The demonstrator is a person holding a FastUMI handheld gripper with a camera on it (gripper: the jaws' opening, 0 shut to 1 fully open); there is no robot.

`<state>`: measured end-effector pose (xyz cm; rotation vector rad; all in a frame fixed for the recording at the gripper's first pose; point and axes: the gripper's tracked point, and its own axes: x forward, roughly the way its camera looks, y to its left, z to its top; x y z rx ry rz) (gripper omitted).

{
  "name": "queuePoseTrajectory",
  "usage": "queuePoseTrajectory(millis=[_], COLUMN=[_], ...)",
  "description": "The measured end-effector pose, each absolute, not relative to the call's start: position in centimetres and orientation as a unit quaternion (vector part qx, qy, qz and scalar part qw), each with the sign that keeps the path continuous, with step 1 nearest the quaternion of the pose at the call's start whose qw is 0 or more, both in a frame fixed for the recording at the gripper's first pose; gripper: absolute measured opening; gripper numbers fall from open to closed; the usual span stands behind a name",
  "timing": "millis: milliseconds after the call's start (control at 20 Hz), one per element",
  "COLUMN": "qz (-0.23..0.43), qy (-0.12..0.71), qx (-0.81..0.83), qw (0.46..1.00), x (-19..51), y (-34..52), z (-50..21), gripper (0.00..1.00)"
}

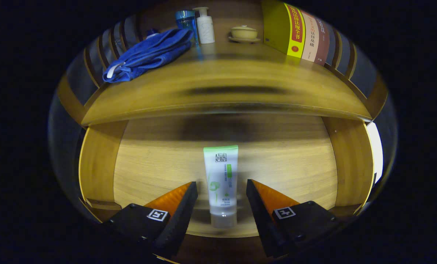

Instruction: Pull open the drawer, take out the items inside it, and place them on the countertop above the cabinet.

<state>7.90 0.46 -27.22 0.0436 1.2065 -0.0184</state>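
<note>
The drawer [156,165] stands pulled open below me, its wooden floor lit. A white tube with a green end [221,183] lies in it lengthwise, its cap end toward me. My gripper [221,187] is open, one finger on each side of the tube's lower half, with a gap between each finger and the tube. Above the drawer runs the wooden countertop [226,88] of the cabinet.
On the countertop lie a folded blue towel [149,55], a blue bottle [186,20], a white pump bottle [205,27], a small lidded cup on a saucer [244,33] and upright books [295,31] at the back right. The drawer's side walls [97,165] flank the tube.
</note>
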Motion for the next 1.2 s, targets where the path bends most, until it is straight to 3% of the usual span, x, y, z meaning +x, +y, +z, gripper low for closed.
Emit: queuePoseTrajectory(millis=[200, 400, 600, 1200], qz=[-0.016, -0.01, 0.009, 0.041], qy=[0.596, 0.595, 0.567, 0.461], qx=[0.04, 0.016, 0.005, 0.038], qw=[0.802, 0.803, 0.824, 0.885], x=[7.0, 7.4, 8.7, 8.8], y=[0.3, 0.3, 0.9, 0.6], z=[-28.7, -28.1, -25.7, -20.9], gripper=[0.9, 0.6, 0.51, 0.51])
